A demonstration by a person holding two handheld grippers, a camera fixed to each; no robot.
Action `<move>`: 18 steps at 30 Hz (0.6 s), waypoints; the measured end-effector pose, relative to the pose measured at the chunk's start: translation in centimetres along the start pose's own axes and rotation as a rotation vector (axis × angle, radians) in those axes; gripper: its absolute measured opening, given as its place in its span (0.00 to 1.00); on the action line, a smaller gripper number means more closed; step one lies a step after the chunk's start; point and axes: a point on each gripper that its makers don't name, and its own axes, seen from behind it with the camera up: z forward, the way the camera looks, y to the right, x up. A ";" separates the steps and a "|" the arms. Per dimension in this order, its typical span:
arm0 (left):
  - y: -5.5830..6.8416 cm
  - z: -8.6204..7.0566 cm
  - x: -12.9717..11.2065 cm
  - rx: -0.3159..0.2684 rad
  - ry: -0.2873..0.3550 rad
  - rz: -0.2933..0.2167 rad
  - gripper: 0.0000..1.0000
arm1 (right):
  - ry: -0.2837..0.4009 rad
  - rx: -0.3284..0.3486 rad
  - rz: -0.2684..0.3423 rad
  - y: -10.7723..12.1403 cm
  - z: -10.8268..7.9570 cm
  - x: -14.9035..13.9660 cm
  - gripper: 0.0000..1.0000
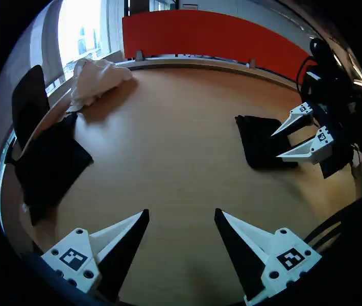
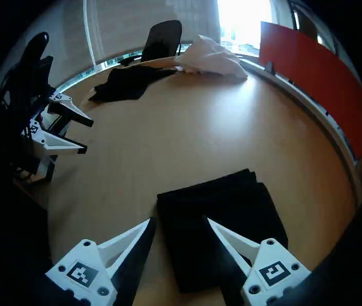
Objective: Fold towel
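Your right claw (image 2: 179, 220) is spread open, gripping nothing, right over the black towel (image 2: 221, 204). It's soft-looking, folded into a flat rectangle on the smooth wood table (image 2: 181, 132). Your left claw (image 1: 181, 211) is open & empty too. Looks done imo. Crumpled black cloth (image 1: 48, 163) + white cloth (image 1: 96, 76) prob left.

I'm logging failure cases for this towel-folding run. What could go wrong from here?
1. The open right gripper hovers over the folded black towel; a shallow pinch might lift only the top layer and undo the fold.
2. The unfolded black cloth seems to hang over the table edge; a tug could slide it off.
3. The white cloth beside it may get dragged along.
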 end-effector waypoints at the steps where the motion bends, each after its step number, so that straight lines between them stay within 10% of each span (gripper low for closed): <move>1: 0.0 0.0 0.0 0.000 0.000 0.001 0.95 | 0.000 -0.004 0.004 0.1 -0.1 -0.2 0.68; 18: 0.2 0.1 0.3 -0.012 0.003 0.033 0.95 | -0.030 -0.099 0.101 0.9 -3.1 -5.1 0.68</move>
